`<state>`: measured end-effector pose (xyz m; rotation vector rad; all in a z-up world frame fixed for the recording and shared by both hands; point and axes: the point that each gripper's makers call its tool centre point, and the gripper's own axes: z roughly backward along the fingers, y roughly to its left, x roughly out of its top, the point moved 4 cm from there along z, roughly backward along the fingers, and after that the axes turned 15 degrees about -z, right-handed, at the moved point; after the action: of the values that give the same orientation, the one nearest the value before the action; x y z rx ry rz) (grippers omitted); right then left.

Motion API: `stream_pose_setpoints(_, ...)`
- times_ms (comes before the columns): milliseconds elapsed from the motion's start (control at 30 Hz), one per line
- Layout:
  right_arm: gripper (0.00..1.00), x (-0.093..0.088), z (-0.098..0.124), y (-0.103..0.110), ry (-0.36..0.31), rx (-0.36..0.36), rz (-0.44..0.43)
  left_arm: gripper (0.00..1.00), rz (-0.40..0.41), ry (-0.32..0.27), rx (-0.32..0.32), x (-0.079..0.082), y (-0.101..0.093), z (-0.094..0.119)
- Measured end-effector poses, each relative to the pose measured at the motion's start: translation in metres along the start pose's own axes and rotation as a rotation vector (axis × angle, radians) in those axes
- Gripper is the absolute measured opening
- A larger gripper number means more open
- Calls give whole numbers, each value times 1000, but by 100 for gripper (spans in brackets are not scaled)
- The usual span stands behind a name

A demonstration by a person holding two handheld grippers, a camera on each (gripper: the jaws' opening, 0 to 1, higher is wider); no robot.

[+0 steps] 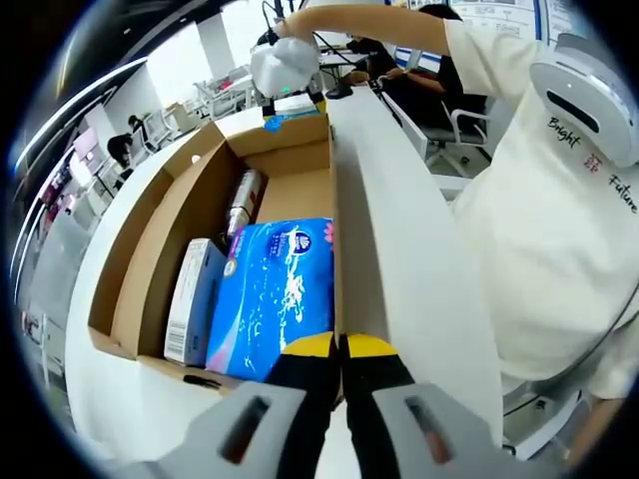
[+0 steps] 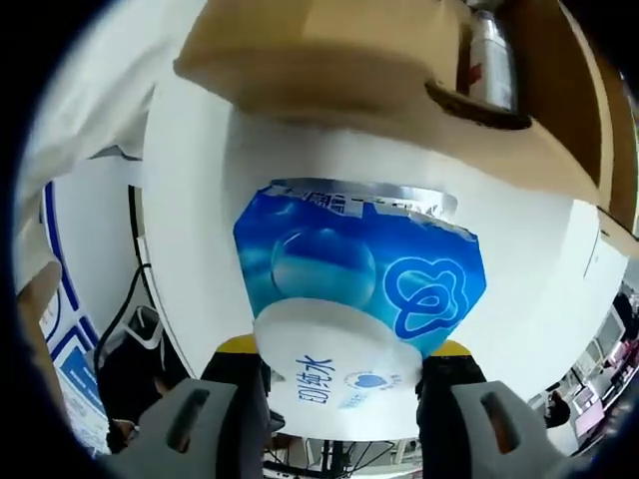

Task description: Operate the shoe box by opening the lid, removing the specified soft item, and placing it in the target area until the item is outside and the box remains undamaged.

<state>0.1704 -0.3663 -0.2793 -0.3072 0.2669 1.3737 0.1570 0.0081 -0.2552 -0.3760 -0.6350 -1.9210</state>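
The open cardboard shoe box [image 1: 150,230] lies ahead of me in the left gripper view. My left gripper [image 1: 339,345] is shut on the edge of its white lid [image 1: 399,230], which stands up along the right side. Inside lie a blue tissue pack [image 1: 285,289], a narrow white and blue carton [image 1: 190,299] and a silver can [image 1: 243,200]. Beyond the box's far end is my right gripper [image 1: 285,65] with a small blue pack [image 1: 292,118] under it. In the right gripper view, my right gripper [image 2: 344,384] is shut on that soft blue and white pack [image 2: 359,274], outside the box [image 2: 329,60].
The box sits on a white table [image 2: 200,200] whose curved edge runs near the box's left side [image 1: 100,399]. A person in a white shirt [image 1: 559,220] stands close at the right. Desks, chairs and cables lie beyond the table.
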Motion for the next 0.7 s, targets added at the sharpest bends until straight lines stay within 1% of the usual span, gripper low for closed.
stream_pose_setpoints(100,58,3,-3,1,40,-8,4,1,-2,-2,3,0,0,0)
stream_pose_setpoints(167,59,5,-3,0,42,-15,39,1,-4,-2,3,0,0,0)
stream_pose_setpoints(267,59,6,-4,0,39,-8,36,1,-5,-2,5,0,-1,0)
stream_pose_setpoints(367,60,7,-6,-3,18,-2,33,1,-8,-5,10,0,-1,0)
stream_pose_setpoints(400,61,7,-6,-3,4,0,31,1,-8,-5,10,0,-1,0)
stream_pose_setpoints(467,62,8,-8,-2,-47,6,13,1,-9,-5,10,0,-1,0)
stream_pose_setpoints(500,62,8,-9,-1,-85,17,-45,1,-8,-5,9,0,-1,0)
stream_pose_setpoints(533,63,7,-10,-1,-85,24,-77,1,-9,-4,9,0,-1,0)
stream_pose_setpoints(567,63,6,-11,0,-80,37,-228,1,-9,-3,8,0,-1,0)
stream_pose_setpoints(600,63,4,-11,2,-63,72,-349,1,-8,-3,8,0,0,0)
stream_pose_setpoints(633,62,4,-12,0,-70,105,-440,1,-9,-4,8,0,0,0)
stream_pose_setpoints(667,62,3,-12,-1,-91,113,-395,1,-8,-5,8,0,0,0)
stream_pose_setpoints(700,62,5,-12,-2,-144,106,-289,1,-7,-3,7,0,0,0)
